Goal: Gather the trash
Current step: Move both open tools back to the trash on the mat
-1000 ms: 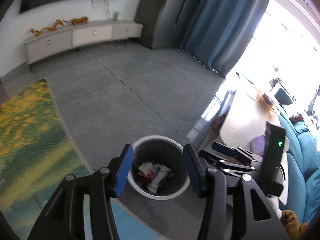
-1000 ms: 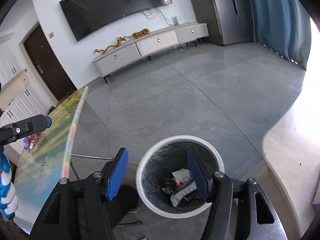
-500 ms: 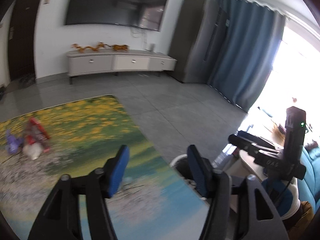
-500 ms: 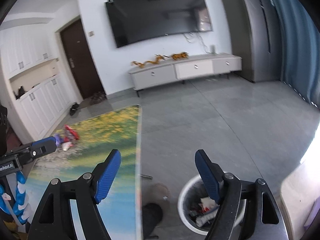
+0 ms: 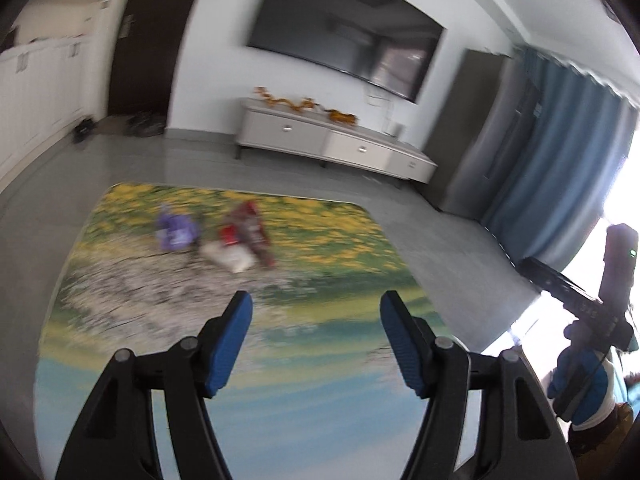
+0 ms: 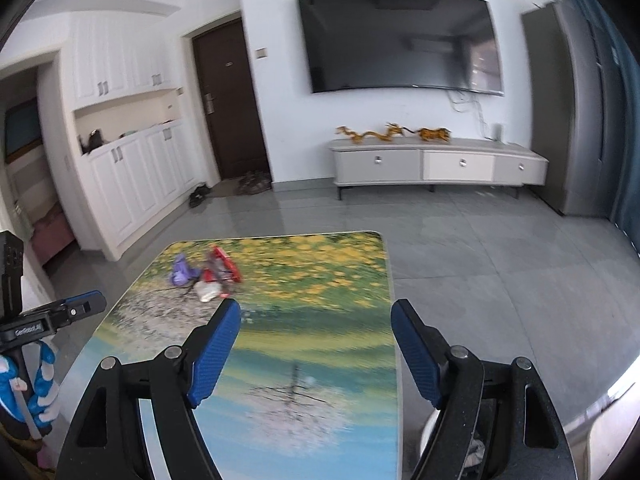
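A small heap of trash lies on the far part of the landscape-print table: a purple wrapper, a red wrapper and a white crumpled piece. My left gripper is open and empty, a good way short of the heap. The right wrist view shows the same purple wrapper, red wrapper and white piece just beyond my right gripper, also open with nothing between its fingers. Each gripper shows in the other's view: the right gripper, the left gripper.
The white-rimmed trash bin with wrappers in it peeks out low, beside the table's right edge. Grey tiled floor runs to a low TV cabinet. Blue curtains hang at the right.
Both views swung up and left from the trash bin to the table with the trash heap. Both grippers' jaws stand wider than a second ago. The bin left the left wrist view.
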{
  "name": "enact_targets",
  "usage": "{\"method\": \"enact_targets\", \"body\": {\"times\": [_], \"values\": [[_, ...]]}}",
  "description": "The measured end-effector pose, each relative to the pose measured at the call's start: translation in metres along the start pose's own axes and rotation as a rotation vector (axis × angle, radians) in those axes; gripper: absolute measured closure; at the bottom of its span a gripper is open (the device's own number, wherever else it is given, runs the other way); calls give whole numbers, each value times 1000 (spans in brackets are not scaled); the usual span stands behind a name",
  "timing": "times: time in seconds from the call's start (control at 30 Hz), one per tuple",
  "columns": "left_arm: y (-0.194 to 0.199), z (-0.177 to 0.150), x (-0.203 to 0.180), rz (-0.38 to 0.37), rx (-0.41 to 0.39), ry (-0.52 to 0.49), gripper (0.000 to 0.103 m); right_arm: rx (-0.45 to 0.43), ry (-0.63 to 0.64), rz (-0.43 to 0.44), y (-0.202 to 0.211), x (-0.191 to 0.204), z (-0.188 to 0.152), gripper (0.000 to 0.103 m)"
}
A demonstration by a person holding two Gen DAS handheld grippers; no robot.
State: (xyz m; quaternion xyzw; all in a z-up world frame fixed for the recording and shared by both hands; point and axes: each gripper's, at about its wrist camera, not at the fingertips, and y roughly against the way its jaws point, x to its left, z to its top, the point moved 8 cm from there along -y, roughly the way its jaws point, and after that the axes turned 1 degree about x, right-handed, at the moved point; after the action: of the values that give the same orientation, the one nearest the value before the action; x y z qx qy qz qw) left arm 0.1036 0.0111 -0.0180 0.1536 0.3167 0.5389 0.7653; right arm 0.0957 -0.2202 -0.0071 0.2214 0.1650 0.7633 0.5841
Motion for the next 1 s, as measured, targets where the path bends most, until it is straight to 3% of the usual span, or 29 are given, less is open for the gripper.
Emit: {"method": "enact_targets", "body": {"times": [0.27,0.5,0.73,1.0], "values": [[13,-16,77,88,19,79,38,17,75,64,-17,48,7,27],[0,-23,103,102,44,117,38,90,133,114,-51,78,3,49],[-29,-17,123,134,84,121,38,169,160,178,-107,96,-6,53],[-90,2,159,183,141,149,38,269,140,273,-200,108,-16,55]]}}
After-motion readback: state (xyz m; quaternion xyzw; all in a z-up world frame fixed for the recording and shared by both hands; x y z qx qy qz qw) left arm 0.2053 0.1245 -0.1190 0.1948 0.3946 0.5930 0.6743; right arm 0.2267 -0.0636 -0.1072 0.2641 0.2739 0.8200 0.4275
